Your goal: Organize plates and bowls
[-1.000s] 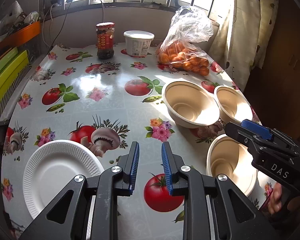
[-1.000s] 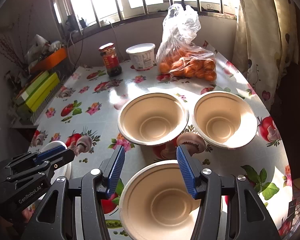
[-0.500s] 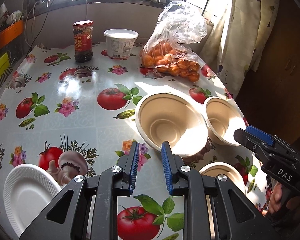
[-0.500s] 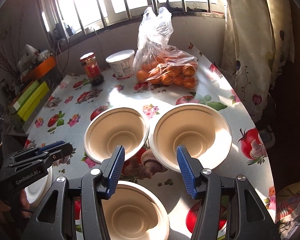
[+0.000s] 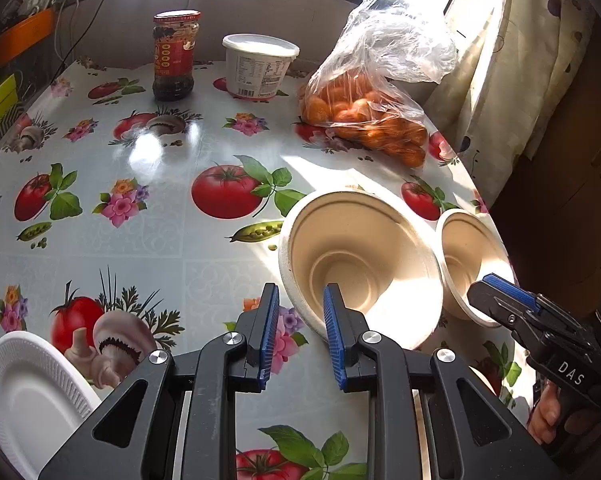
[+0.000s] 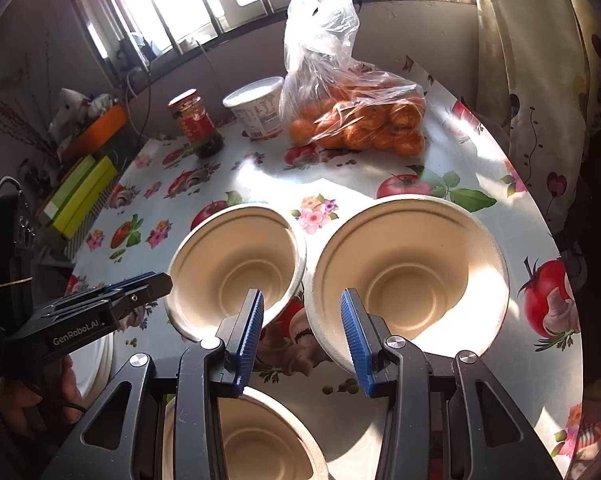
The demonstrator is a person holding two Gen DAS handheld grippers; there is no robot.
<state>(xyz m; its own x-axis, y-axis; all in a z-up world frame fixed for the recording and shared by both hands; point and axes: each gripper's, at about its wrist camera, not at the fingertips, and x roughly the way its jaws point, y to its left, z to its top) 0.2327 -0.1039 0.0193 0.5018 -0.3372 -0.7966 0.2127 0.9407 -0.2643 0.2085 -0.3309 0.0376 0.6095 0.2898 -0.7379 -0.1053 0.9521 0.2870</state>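
- Left hand-held gripper (image 5: 300,330) hovers over the worktop (image 5: 148,240) with its jaws narrowly parted and gripping nothing, its right pad over the near rim of the left bowl (image 5: 360,264)
- Right hand-held gripper (image 6: 302,330) has just been closing, jaws apart and empty, above the gap between the left bowl and the right bowl (image 6: 408,276)
- Third bowl (image 6: 256,444) sits nearest, under it
- White plate (image 5: 28,396) lies near left

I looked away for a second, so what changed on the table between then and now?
Both grippers advanced toward the two far bowls; right gripper jaws have just been closing, nothing between them. Left gripper holds nothing, gap unchanged. Bowls and plate stayed put.
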